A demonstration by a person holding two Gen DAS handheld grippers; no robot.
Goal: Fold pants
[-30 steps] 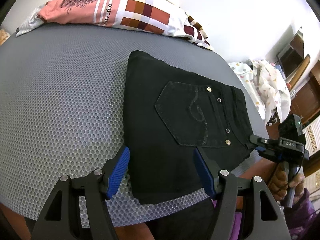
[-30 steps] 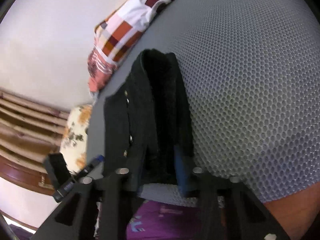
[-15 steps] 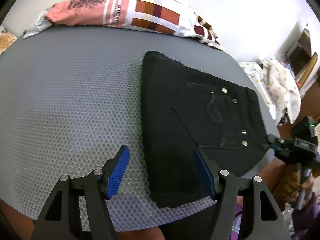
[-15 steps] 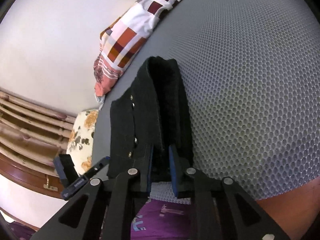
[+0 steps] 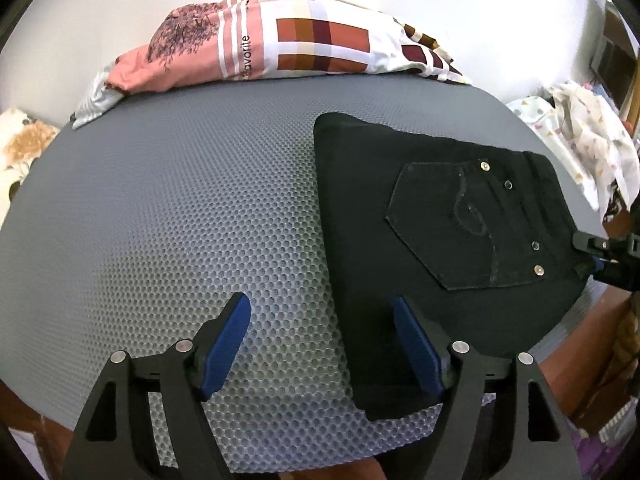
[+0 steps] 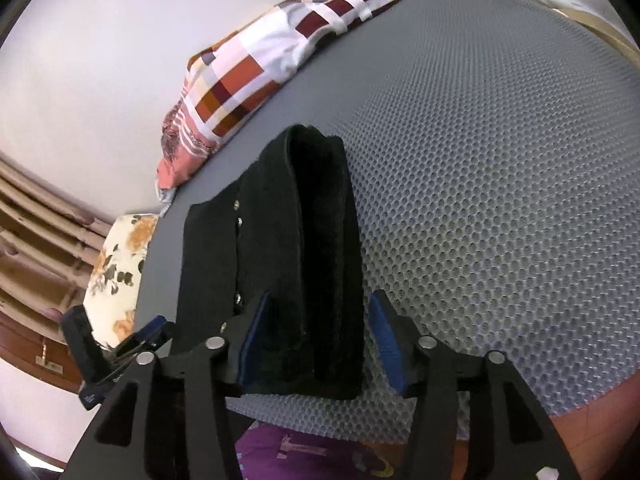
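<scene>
Left wrist view shows me the black pants (image 5: 420,240) lying folded into a compact stack on the right half of the grey honeycomb mat (image 5: 180,220), back pocket (image 5: 468,224) up, near edge almost at the mat's near rim. My left gripper (image 5: 322,344) hangs with its blue pads spread wide, holding nothing; the right pad sits over the stack's near-left corner, the left pad over bare mat. From the right wrist view, my right gripper (image 6: 314,348) is also spread, straddling the thick near end of the pants (image 6: 280,248) without pinching it.

I judge this denim-like cloth fairly heavy and soft but thick in layers: it should hold a crease, yet the stack could slide or splay if tugged by one layer. I'd take it at a folded edge, biting through all the layers.

A patchwork cloth (image 5: 280,48) is heaped along the mat's far edge, well apart from the pants, and pale printed fabric (image 5: 580,140) lies off the mat to the right. Neither blocks me.
</scene>
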